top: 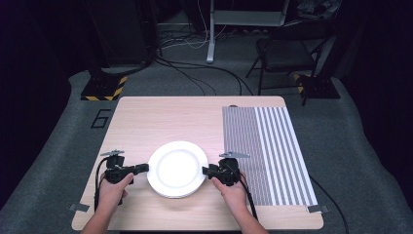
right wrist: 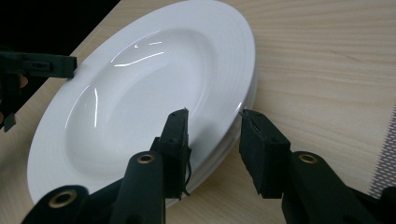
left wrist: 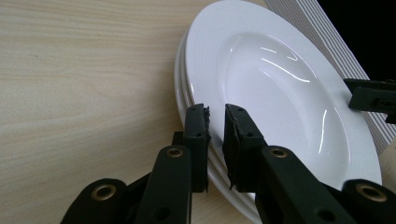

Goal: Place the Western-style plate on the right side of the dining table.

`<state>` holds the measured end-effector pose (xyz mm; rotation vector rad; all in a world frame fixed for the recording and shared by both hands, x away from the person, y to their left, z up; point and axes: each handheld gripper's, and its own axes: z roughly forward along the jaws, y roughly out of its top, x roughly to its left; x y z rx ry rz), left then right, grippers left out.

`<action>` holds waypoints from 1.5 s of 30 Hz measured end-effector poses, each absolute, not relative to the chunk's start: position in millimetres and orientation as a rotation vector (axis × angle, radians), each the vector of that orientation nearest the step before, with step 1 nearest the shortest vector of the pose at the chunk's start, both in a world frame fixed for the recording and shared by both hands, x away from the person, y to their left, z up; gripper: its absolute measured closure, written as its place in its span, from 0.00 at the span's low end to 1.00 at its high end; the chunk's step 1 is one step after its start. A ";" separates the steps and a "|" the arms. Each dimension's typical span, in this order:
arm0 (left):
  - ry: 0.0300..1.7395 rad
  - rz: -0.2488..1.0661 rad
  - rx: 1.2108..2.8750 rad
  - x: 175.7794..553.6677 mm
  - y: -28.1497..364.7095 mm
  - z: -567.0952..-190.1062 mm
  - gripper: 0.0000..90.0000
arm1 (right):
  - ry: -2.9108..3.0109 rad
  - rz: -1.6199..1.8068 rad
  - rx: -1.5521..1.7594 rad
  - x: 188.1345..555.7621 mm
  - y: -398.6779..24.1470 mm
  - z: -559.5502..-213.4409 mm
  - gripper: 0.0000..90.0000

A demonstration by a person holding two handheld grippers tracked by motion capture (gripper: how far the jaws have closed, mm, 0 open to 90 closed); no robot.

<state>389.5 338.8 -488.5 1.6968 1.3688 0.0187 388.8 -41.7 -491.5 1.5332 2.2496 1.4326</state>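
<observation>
In the left gripper view, the plates (left wrist: 280, 93) are cut off at the lower right edge, and the jaws hide part of the near rim. In the right gripper view, the mat (right wrist: 385, 158) is cropped at the right edge.

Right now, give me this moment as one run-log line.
top plate: on stack, mid-table | left tool: shut on plate rim | right tool: straddling opposite rim, pads not pressing | striped mat: beside stack

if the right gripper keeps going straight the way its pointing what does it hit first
Most likely the rim of the stack of white plates. The right gripper already straddles that rim, one jaw above it and one outside, with gaps showing. Beyond, the left gripper holds the far rim.
</observation>
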 end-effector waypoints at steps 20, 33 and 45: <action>1.371 0.003 1.687 388.4 337.8 -489.6 0.89 | 2.241 1.451 1.585 386.6 -37.9 -493.0 0.68; 1.347 -0.010 1.695 388.6 333.7 -490.0 0.88 | 2.209 1.485 1.591 385.8 -43.4 -489.0 0.68; 1.341 -0.015 1.705 388.1 330.1 -490.2 0.88 | 2.196 1.491 1.595 385.4 -46.5 -486.5 0.70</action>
